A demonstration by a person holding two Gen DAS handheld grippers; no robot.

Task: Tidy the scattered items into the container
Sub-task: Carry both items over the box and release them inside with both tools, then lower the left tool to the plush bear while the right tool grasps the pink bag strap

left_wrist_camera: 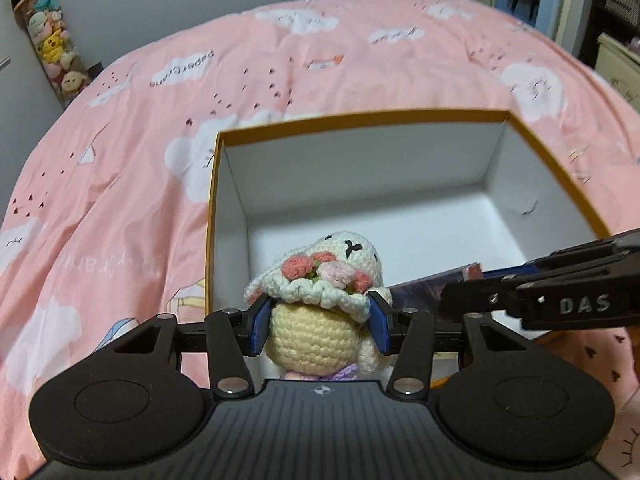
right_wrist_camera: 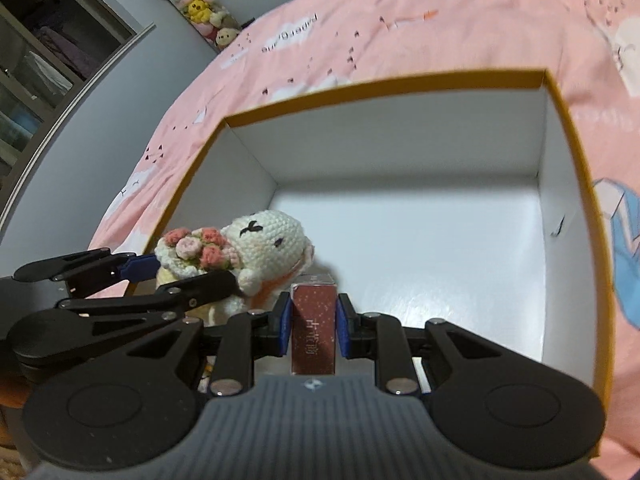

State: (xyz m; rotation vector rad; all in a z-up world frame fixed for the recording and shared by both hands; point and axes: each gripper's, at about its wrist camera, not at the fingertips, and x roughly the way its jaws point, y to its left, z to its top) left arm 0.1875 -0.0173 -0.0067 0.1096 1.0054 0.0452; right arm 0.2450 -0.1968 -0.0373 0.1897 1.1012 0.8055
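The left gripper clamps a crocheted bunny, and the right gripper pinches a small red box; both hang over the near edge of the open container on the pink bedspread. The grippers sit close together, so letting go now could knock them together or snag yarn on a pad.
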